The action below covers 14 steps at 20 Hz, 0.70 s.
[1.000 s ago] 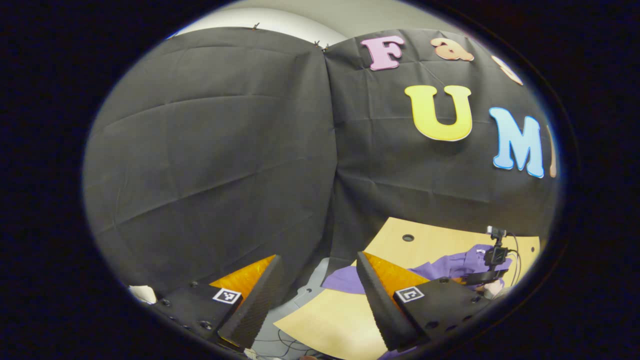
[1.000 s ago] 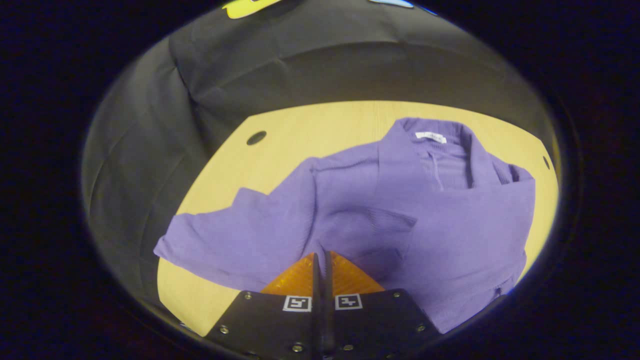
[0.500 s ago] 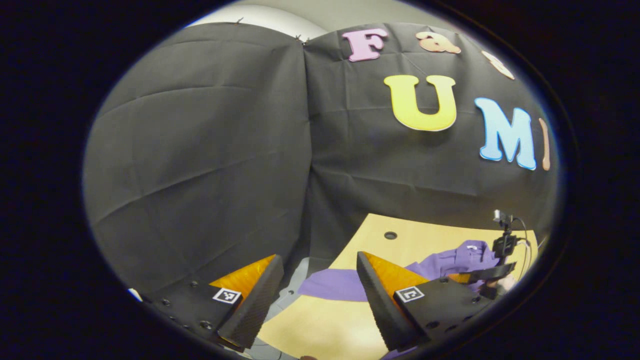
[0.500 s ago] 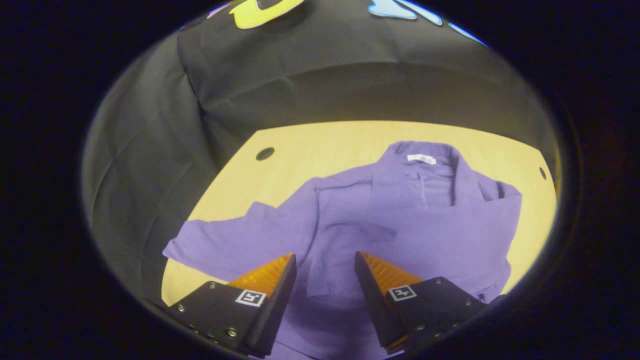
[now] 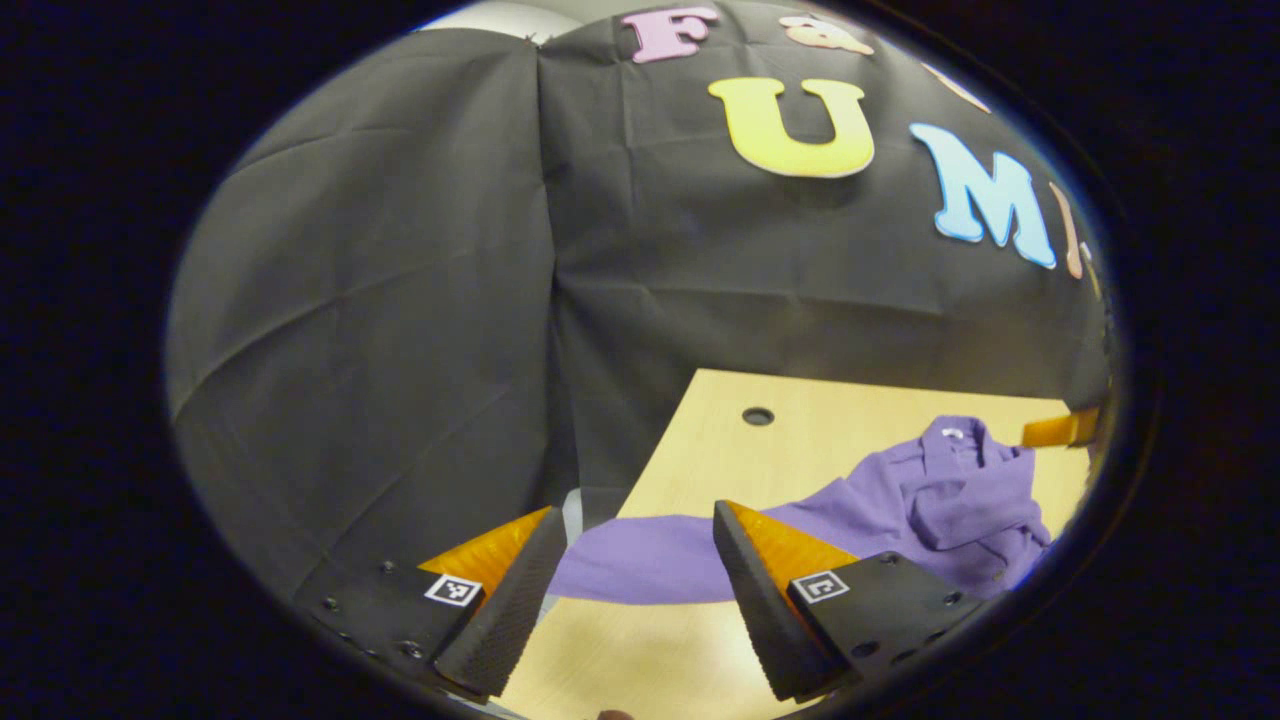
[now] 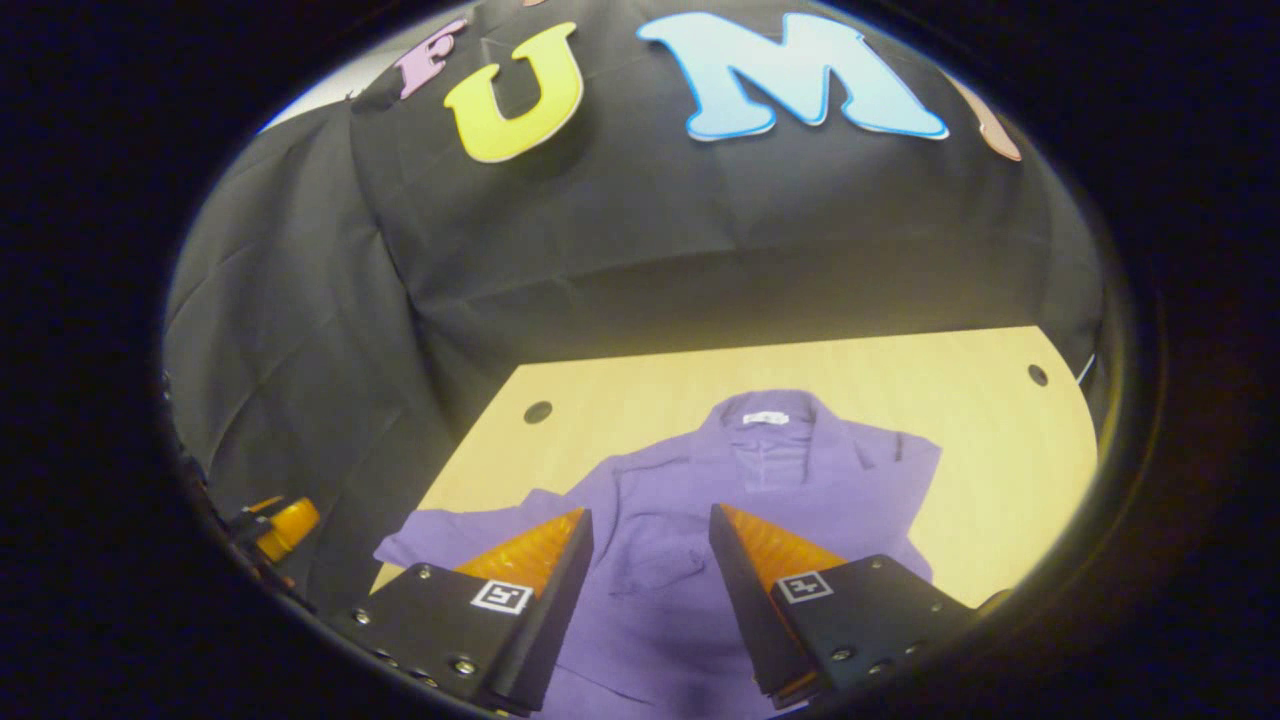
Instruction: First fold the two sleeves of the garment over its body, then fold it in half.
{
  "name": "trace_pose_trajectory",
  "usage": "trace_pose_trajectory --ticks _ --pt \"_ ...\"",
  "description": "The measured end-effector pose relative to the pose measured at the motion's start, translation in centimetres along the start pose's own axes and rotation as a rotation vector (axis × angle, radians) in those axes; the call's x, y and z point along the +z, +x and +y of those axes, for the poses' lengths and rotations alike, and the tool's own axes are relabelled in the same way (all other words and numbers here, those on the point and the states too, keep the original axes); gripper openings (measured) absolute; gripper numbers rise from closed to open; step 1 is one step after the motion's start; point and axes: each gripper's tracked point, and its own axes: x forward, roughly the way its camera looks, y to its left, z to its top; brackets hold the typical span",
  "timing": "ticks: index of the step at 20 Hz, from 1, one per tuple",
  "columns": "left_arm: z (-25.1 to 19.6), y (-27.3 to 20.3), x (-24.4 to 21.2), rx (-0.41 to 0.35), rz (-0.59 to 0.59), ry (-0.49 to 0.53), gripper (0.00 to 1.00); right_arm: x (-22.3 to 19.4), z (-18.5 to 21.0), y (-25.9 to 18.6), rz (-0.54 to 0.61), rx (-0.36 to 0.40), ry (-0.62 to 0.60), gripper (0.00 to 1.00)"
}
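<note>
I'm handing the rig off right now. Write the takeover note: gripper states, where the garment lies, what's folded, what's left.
Left gripper: open, empty, above the table edge facing the unfolded sleeve.
Right gripper: open, empty, above the garment body.
Garment: purple, on the table, collar at the far side.
Done: the sleeve on the right gripper's side looks folded over the body.
Left: fold the spread sleeve over the body, then fold the garment in half.

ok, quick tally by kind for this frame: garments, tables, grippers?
Purple knit garment: 1
Light wooden table: 1
Two-finger grippers: 2, left gripper and right gripper, both open
Total: 4
</note>
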Motion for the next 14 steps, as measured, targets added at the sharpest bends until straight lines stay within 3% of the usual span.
trace_pose_trajectory --ticks 10,14 --pt "2.1 11.5 -11.4 0.049 0.280 -0.033 0.95 2.2 -7.8 -10.0 -0.096 -0.168 0.073 0.73" --pt "3.1 12.7 -13.7 0.067 0.347 -0.017 0.99 2.3 -9.7 -11.6 -0.110 -0.203 0.102 0.73"
